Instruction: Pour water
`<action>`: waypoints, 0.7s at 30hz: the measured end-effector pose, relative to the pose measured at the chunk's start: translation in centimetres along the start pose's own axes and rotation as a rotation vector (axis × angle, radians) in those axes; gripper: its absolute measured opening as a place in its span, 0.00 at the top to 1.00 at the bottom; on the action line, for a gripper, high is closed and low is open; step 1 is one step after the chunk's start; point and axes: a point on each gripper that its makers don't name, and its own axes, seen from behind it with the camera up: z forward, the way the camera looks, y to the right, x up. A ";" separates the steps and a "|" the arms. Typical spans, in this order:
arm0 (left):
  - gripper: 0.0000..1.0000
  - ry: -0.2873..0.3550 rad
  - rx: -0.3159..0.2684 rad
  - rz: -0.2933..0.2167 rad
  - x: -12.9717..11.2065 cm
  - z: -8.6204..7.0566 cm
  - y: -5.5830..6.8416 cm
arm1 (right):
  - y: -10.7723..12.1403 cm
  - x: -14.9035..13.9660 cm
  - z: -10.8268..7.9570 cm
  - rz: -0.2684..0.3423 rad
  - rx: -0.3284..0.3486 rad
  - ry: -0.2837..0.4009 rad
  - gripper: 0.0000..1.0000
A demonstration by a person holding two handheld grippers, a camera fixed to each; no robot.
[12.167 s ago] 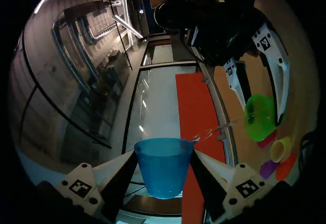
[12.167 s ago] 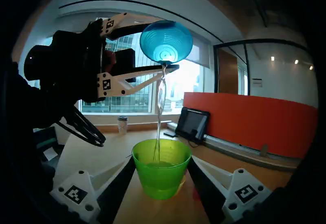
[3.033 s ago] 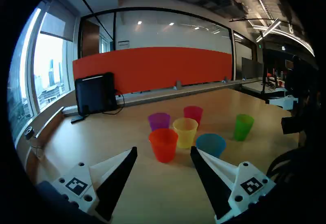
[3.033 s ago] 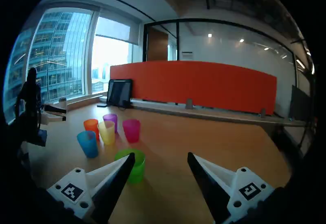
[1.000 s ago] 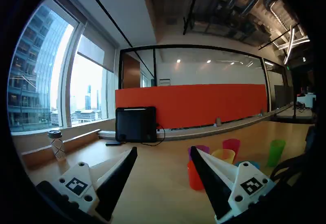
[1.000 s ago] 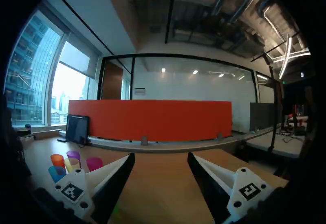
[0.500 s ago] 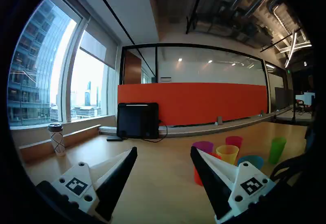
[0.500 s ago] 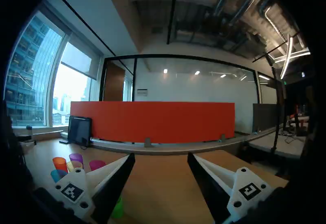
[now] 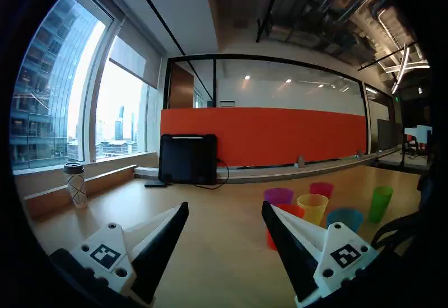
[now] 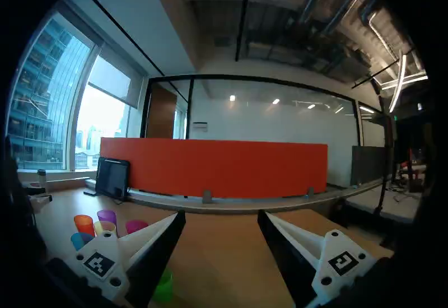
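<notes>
Left gripper (image 9: 224, 204), right gripper (image 10: 220, 213): both spread wide, gripping nothing, above wooden desk (image 9: 224, 255). Green cup (image 9: 381, 203), blue cup (image 9: 345, 217) upright on desk, not touching.

Left gripper (image 9: 224, 206): two wedge-shaped fingers (image 9: 159, 235) with white plastic shells and matte black inner faces, tapering to sharp tips. Each finger base carries a square black-and-white fiducial marker (image 9: 106, 256) with small round screw holes (image 9: 85, 248) around it. A dark cable loop (image 9: 395, 228) curves past one finger's base.

Right gripper (image 10: 220, 214): same build. White fingers (image 10: 291, 235), black inner faces, pointed tips. One fiducial marker (image 10: 339, 263) per base, with the same small screw holes (image 10: 332, 233) around it.
</notes>
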 end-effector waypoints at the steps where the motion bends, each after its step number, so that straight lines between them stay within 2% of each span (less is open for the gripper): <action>1: 0.03 -0.003 -0.001 0.001 -0.1 0.0 0.0 | 0.0 0.0 0.0 0.000 0.000 0.001 0.00; 21: 0.03 -0.025 -0.009 0.004 -0.5 0.2 0.3 | 0.7 -1.5 -0.5 0.022 0.017 0.004 0.00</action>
